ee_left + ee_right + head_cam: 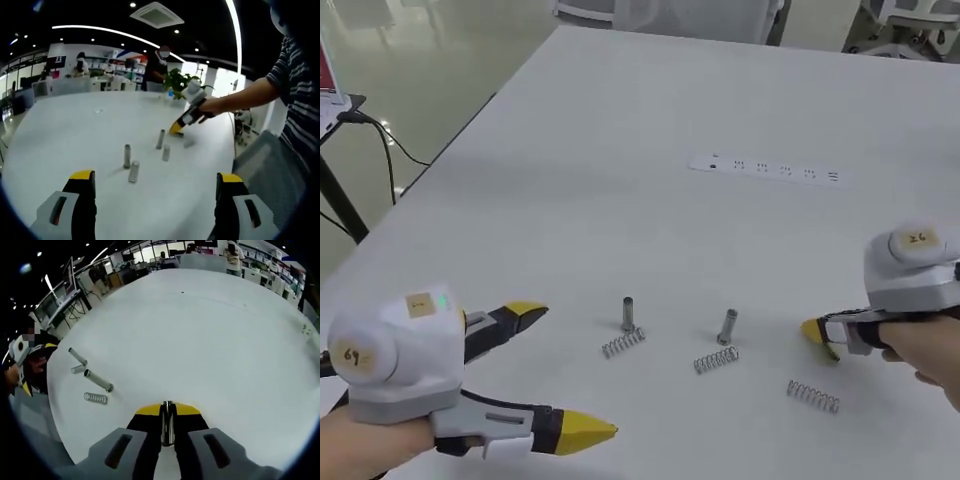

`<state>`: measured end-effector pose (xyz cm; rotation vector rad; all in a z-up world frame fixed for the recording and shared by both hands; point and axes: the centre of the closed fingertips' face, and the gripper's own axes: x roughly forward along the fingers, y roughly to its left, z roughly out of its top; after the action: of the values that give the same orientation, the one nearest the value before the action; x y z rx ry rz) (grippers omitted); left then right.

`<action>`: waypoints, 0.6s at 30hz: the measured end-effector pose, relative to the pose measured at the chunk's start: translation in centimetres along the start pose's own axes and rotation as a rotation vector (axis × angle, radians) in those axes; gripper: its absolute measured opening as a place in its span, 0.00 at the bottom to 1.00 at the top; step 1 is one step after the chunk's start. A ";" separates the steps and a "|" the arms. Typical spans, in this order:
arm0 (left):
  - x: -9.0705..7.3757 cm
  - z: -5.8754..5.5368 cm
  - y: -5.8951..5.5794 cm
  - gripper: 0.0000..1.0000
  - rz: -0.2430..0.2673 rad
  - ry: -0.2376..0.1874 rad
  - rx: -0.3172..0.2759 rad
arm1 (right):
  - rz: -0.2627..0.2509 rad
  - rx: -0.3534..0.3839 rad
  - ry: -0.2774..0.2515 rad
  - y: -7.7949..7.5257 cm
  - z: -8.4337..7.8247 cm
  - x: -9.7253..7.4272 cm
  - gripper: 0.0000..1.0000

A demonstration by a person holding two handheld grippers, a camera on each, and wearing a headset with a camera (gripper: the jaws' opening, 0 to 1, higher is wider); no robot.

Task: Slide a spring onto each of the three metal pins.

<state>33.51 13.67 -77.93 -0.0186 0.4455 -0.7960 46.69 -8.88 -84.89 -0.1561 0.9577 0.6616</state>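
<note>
The jaws of the left gripper (pixel 557 371) are held wide open, and nothing is gripped between them. The jaws of the right gripper (pixel 167 409) are shut tight on a thin metal pin (pixel 167 426). In the right gripper view this held pin is seen standing up between the two yellow tips.

Both grippers are held low over the white counter (pixel 620 150). The left gripper is kept at the near left corner and the right gripper at the right side. The right gripper is held by a hand (pixel 932 358).

Two more pins are stood upright on the counter between the grippers. The left pin (pixel 628 312) and the right pin (pixel 728 325) are set near each other, but they are not touching.

Three springs are laid flat on the counter, and all of them are off the pins. The first spring (pixel 623 343) is laid just in front of the left pin. The second spring (pixel 716 360) is laid just in front of the right pin. It cannot be told whether these springs touch the pins. The third spring (pixel 812 396) is laid further to the right, apart from both pins and near the yellow tip of the right gripper.

A white power strip (pixel 765 168) is laid flat further back on the counter, well apart from the pins and springs.
</note>
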 end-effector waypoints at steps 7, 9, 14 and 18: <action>0.3 0.4 -0.3 0.98 -0.007 -0.002 0.006 | 0.009 -0.011 -0.029 0.1 0.3 -0.6 0.05; 0.3 0.5 -0.3 0.98 -0.007 -0.002 0.009 | 0.011 -0.013 -0.038 0.0 0.3 -0.8 0.05; 0.4 0.5 -0.4 0.98 -0.009 0.001 0.013 | 0.015 -0.013 -0.059 0.0 0.4 -1.1 0.05; 0.4 0.5 -0.5 0.98 -0.011 0.004 0.011 | 0.021 -0.005 -0.074 0.0 0.4 -1.4 0.05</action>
<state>33.62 13.01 -77.58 -0.0093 0.4452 -0.8089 46.42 -9.29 -83.52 -0.1249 0.8883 0.6849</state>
